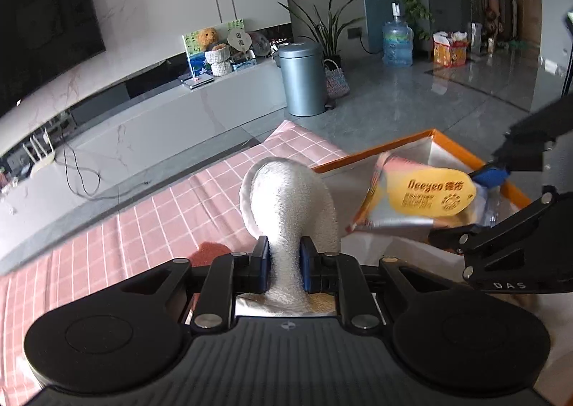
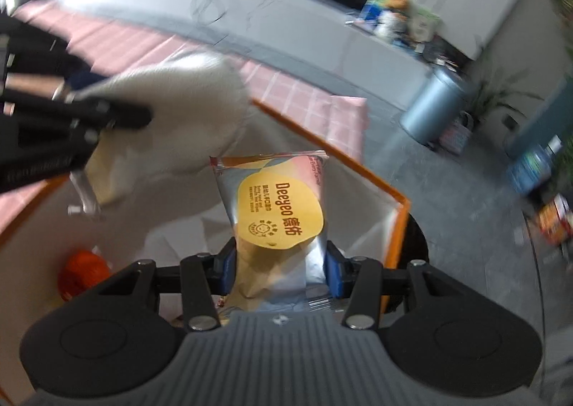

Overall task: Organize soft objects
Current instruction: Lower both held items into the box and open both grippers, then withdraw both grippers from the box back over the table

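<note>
Pinched between the left gripper [image 1: 284, 264]'s jaws, a white fluffy cloth [image 1: 290, 205] bulges up beyond the pads, over the pink checked tablecloth [image 1: 150, 216]. To its right, the right gripper [image 2: 281, 264] clamps a Deeyeo wipes pack [image 2: 277, 212], which juts forward from its jaws above the orange-rimmed box [image 2: 390, 191]. An orange item [image 2: 80, 271] lies inside the box, left of the right jaws.

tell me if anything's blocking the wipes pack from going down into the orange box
Nothing visible blocks it. The wipes pack, clamped in the right gripper, hangs over the open orange box. The white towel in the left gripper is off to the side, and the orange item lies in the box's far corner.
</note>
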A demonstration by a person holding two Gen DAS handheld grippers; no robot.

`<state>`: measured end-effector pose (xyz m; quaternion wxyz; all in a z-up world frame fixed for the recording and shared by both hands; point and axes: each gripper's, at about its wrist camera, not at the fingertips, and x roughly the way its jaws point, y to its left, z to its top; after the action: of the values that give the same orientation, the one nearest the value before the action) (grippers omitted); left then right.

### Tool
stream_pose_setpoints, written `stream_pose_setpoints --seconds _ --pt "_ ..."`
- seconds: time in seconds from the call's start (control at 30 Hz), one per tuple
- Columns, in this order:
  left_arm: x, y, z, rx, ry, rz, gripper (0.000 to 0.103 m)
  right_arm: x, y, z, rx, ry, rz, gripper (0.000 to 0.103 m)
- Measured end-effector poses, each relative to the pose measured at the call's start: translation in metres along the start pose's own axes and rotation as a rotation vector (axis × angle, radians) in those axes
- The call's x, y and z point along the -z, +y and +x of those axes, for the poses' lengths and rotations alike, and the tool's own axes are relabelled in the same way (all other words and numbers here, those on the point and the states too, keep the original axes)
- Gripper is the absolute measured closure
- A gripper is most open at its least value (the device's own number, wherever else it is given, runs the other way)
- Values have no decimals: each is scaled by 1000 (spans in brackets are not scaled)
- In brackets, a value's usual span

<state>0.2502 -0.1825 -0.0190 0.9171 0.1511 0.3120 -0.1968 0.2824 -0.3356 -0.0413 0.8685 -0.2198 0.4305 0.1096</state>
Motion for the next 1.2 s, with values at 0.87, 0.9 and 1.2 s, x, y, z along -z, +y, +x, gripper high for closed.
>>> stream_pose_setpoints --seconds 0.87,0.9,1.2 --pt "-1 -50 42 69 88 311 77 5 14 36 -93 46 -312 47" --pt "-1 -50 45 67 96 306 73 5 13 34 -92 40 -311 45" --pt "1 -57 49 -12 92 339 28 7 20 22 -56 14 -302 35"
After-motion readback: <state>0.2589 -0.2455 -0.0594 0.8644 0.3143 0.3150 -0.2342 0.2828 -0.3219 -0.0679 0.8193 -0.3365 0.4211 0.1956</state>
